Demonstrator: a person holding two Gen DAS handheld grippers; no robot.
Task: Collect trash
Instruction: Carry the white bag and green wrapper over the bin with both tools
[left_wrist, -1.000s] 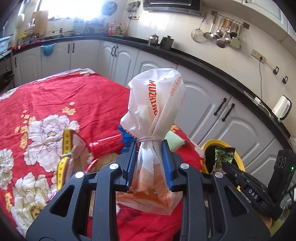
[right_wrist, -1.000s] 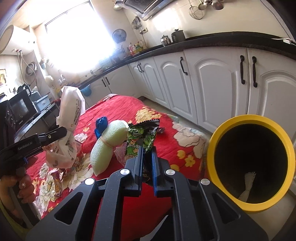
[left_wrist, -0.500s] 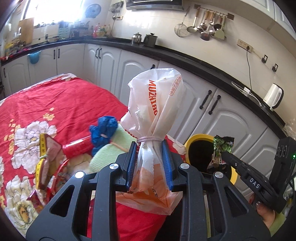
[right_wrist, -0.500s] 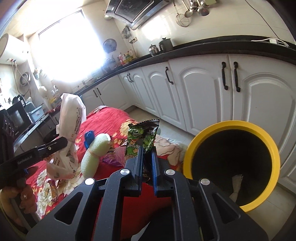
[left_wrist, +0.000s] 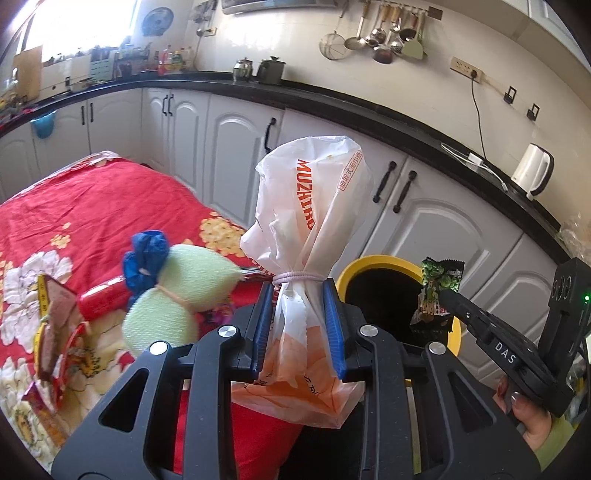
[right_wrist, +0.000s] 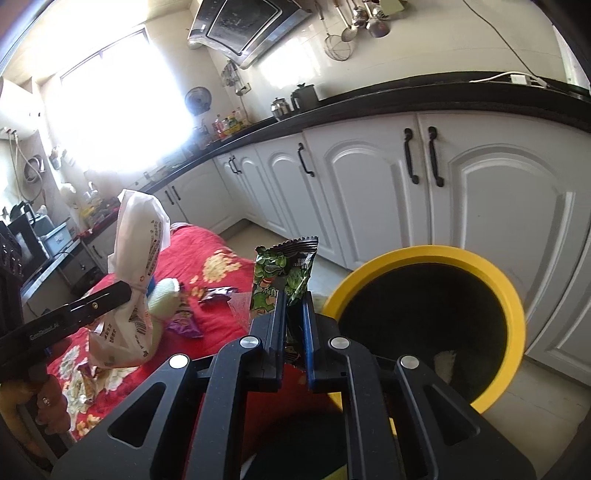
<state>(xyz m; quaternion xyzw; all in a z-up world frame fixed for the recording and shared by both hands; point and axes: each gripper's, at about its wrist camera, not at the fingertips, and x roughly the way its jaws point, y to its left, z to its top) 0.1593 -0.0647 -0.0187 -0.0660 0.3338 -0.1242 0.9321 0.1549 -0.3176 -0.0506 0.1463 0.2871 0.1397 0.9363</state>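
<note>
kitchen with a yellow bin (right_wrist: 513, 295) on the right; left gripper (left_wrist: 299, 299) jaws clamped on a tied plastic bag (left_wrist: 314, 206), right gripper (right_wrist: 293, 299) jaws on a green wrapper (right_wrist: 282, 275).

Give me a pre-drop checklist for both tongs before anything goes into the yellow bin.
1. Left tongs clamped on white bag: ok, pinched below its tie.
2. Right tongs clamped on green wrapper: ok.
3. Bin mouth open: ok, nothing covers it.
4. Wrapper over the mouth: not ok, it sits beside the rim in the right wrist view.
5. Bag over the mouth: not ok, it hangs at the red cloth's edge.
6. Room inside bin: ok, one pale scrap visible at the bottom.
</note>
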